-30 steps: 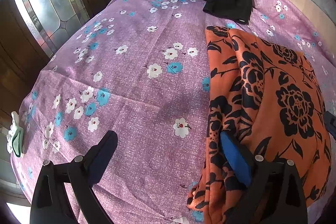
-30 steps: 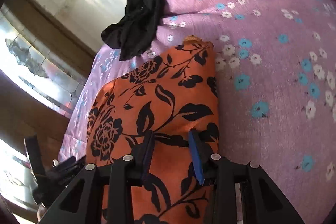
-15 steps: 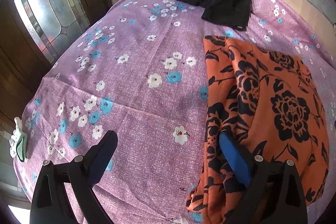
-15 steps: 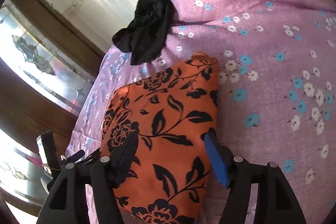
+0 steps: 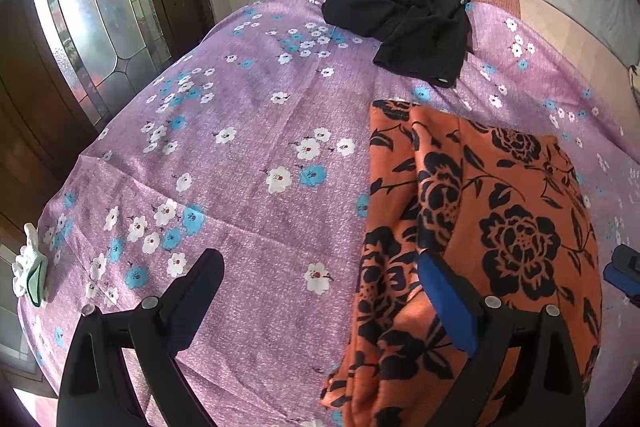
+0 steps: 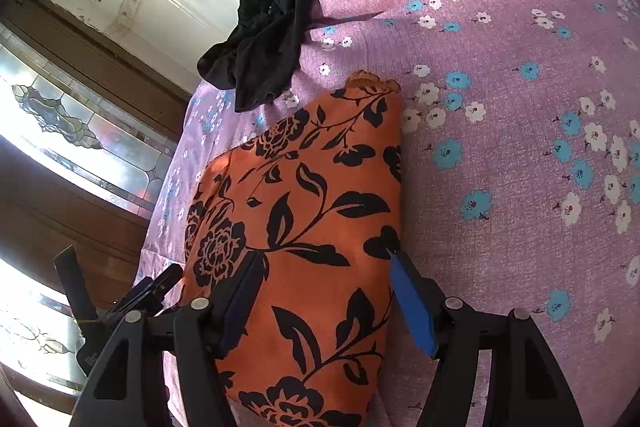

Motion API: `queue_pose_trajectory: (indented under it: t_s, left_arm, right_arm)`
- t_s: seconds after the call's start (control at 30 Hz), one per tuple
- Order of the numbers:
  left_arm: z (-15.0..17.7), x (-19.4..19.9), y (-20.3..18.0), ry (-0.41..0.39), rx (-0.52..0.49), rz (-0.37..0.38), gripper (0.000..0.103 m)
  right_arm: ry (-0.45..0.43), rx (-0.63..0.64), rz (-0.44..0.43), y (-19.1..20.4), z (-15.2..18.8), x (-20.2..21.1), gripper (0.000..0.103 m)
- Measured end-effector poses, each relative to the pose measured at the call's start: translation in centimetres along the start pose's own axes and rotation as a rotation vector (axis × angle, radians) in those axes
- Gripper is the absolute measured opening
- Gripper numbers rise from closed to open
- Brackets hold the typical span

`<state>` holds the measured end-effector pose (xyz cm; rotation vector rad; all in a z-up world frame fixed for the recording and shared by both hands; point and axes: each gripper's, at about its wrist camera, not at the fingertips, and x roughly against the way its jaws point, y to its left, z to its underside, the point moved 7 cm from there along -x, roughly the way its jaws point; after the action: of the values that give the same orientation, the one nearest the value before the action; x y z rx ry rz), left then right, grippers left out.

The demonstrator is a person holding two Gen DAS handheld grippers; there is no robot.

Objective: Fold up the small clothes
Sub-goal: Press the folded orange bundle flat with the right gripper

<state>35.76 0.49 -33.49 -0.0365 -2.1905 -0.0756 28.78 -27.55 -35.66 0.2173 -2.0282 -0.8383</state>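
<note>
While your two tongs hang over the folded cloth, nothing is in their grip. Your left tongs (image 5: 316, 291) stand wide open. One finger is over the bare purple sheet, and the blue pad of the other rests on or just above the left side of the cloth; you cannot tell which.

Your right tongs (image 6: 324, 291) stand apart too, about half way, one finger over the cloth and the blue one at its right edge. They press on nothing.

Your orange cloth with black flowers and leaves (image 6: 304, 211) lies folded into a long strip on the purple bed sheet with white and blue flowers (image 5: 248, 147). Its near end hangs a little over the front edge of the sheet. A crumpled black piece of clothing (image 5: 412, 23) waits at the far end, near but not touching the orange one.

I think the orange cloth is thin, light and very soft. It will bend and sag when you lift it, and the layers may slide apart. So take hold at an edge or a corner, and pinch all the layers at once. The two near corners look like good spots, one for each of your tongs. Lift slowly so the fold stays neat.

The black one looks soft and bunched up. You would need to spread it flat first.
</note>
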Motion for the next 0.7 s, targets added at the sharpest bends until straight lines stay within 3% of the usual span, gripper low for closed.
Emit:
queue_pose_trajectory:
  t_s: [0.7]
  left_arm:
    - [-0.2,0.1,-2.2,0.003,-0.012,0.021,0.097]
  right_arm:
    - [0.011,0.000,-0.028,0.2,0.2,0.0,0.069]
